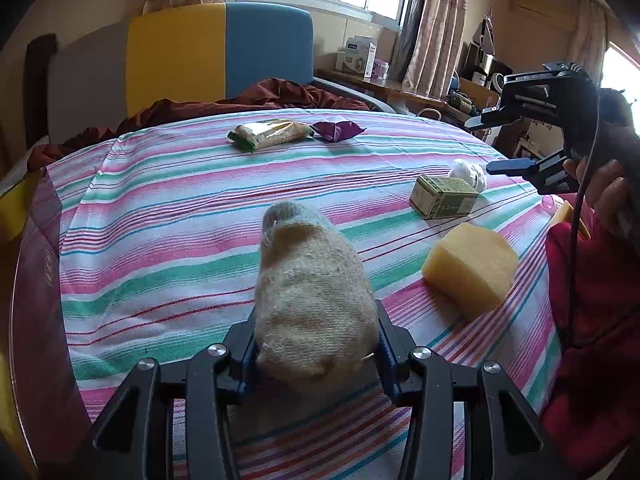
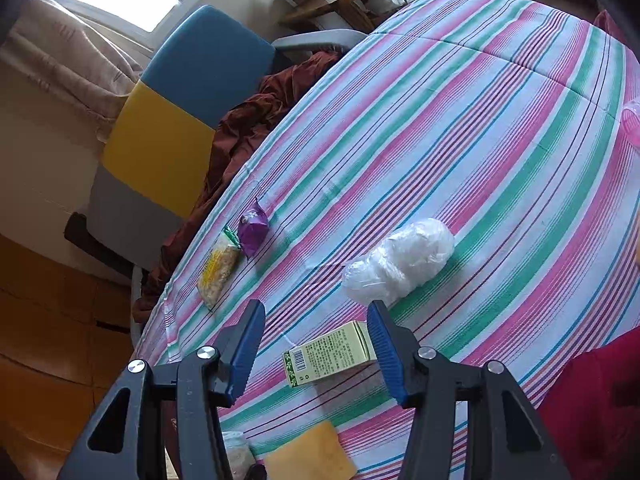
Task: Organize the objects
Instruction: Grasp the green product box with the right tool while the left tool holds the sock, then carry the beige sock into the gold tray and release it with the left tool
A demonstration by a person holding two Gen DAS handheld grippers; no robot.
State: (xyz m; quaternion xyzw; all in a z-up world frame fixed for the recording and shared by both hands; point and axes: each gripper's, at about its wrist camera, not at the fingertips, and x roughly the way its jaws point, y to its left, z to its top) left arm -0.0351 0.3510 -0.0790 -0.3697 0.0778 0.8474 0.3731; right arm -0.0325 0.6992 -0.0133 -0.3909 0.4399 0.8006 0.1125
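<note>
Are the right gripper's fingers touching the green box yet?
Apart. The right wrist view shows the right gripper open, its fingers hanging above the green box, with striped cloth visible between them.

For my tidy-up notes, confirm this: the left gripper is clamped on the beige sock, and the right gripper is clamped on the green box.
Half right. The left gripper is shut on the beige sock. The right gripper holds nothing: in the right wrist view its jaws stand open above the green box, without pressing on it.

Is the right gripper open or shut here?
Open. The right gripper has its blue pads wide apart above the green box, touching nothing; the left wrist view shows the same gap.
</note>
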